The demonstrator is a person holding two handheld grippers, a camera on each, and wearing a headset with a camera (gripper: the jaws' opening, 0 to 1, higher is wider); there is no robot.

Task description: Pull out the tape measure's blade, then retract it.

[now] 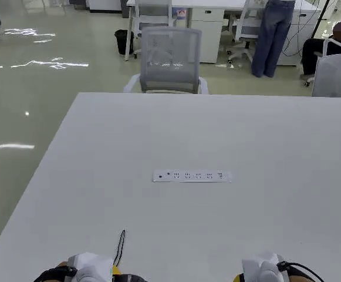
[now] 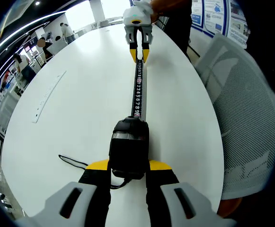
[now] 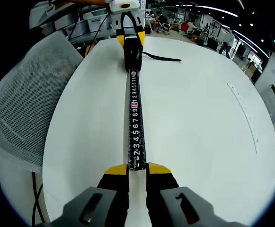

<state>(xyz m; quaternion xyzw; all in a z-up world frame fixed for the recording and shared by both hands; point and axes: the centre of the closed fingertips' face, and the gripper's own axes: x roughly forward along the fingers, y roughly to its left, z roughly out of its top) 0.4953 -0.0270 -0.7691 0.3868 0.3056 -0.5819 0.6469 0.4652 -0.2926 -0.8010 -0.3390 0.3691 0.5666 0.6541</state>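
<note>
The broad white surface (image 1: 217, 135) carries the whole job, and the work sits along its near edge, close to the person. A grey mesh office chair (image 1: 170, 59) stands at the far side, well apart from the work.

The dark numbered metal blade (image 3: 135, 123) is drawn out in a straight line between the two grippers, numerals up. It runs low along the surface; whether it rests on the surface I cannot tell. Kept low and straight like this, it is unlikely to buckle or twist. A long white power strip (image 1: 192, 175) lies flat further in, clear of the blade's line.

The left gripper (image 2: 129, 166) has its jaws clamped on either side of the black plastic tape-measure case (image 2: 129, 146), probably as the fixed anchor for the pull. The right gripper (image 3: 137, 169) is pinched shut on the blade's free end, at the lowest numerals, which is the natural place to pull from. With this much blade showing, the pull-out looks done or nearly so. Retracting should mean guiding the tip back toward the case rather than letting it snap.

A thin black wrist strap (image 2: 73, 161) trails from the case onto the surface, off to the side of the blade's path.
</note>
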